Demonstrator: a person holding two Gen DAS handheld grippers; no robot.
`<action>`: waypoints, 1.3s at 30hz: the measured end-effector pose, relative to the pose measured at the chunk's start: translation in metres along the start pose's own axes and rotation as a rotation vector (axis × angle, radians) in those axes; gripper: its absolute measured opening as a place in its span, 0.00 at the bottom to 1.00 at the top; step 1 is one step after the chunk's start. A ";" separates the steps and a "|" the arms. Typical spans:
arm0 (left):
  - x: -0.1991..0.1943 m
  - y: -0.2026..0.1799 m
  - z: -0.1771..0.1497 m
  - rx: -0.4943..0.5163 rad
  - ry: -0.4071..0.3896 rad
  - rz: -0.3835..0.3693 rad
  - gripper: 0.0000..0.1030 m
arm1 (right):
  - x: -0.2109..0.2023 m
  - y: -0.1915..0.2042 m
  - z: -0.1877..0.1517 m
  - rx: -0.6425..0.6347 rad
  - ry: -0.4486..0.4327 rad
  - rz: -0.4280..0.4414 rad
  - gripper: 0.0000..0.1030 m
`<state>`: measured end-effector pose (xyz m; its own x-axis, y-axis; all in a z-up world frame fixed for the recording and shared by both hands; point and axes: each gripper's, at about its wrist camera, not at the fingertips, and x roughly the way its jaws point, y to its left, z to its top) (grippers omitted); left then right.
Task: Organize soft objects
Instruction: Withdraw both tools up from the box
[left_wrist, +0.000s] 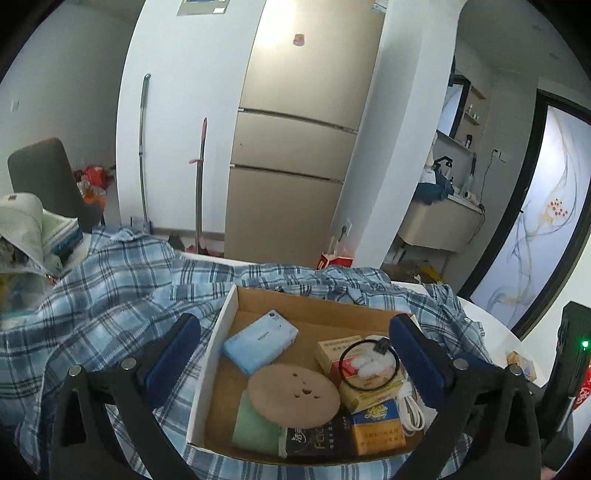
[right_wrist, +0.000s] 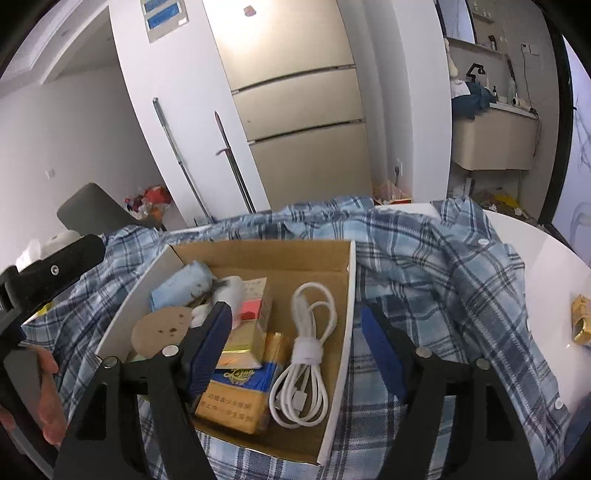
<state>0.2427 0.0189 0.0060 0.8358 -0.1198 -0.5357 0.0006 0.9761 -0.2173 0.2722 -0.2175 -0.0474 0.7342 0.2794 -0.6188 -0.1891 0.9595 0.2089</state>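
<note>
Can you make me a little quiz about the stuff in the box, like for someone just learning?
1. True or false: the white cable lies coiled inside the cardboard box.
2. What does the box rest on? A) bare floor B) a plaid shirt C) a chair
3. Fill in: the jaws of the left gripper are ____.

Key:
1. True. It lies by the box's right wall in the right wrist view.
2. B. Blue plaid cloth spreads under and around the box.
3. Open. Nothing is pinched between them.
</note>
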 end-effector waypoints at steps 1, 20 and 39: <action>-0.001 0.000 0.001 0.004 -0.003 0.001 1.00 | -0.001 0.000 0.001 -0.001 -0.003 -0.003 0.70; -0.121 -0.056 0.020 0.208 -0.227 0.007 1.00 | -0.109 0.001 0.042 -0.051 -0.265 -0.125 0.94; -0.258 -0.066 -0.027 0.270 -0.440 -0.088 1.00 | -0.265 0.034 -0.004 -0.186 -0.608 -0.165 1.00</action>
<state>0.0117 -0.0193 0.1363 0.9778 -0.1724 -0.1191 0.1740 0.9847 0.0028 0.0685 -0.2588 0.1213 0.9905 0.1103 -0.0816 -0.1123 0.9935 -0.0201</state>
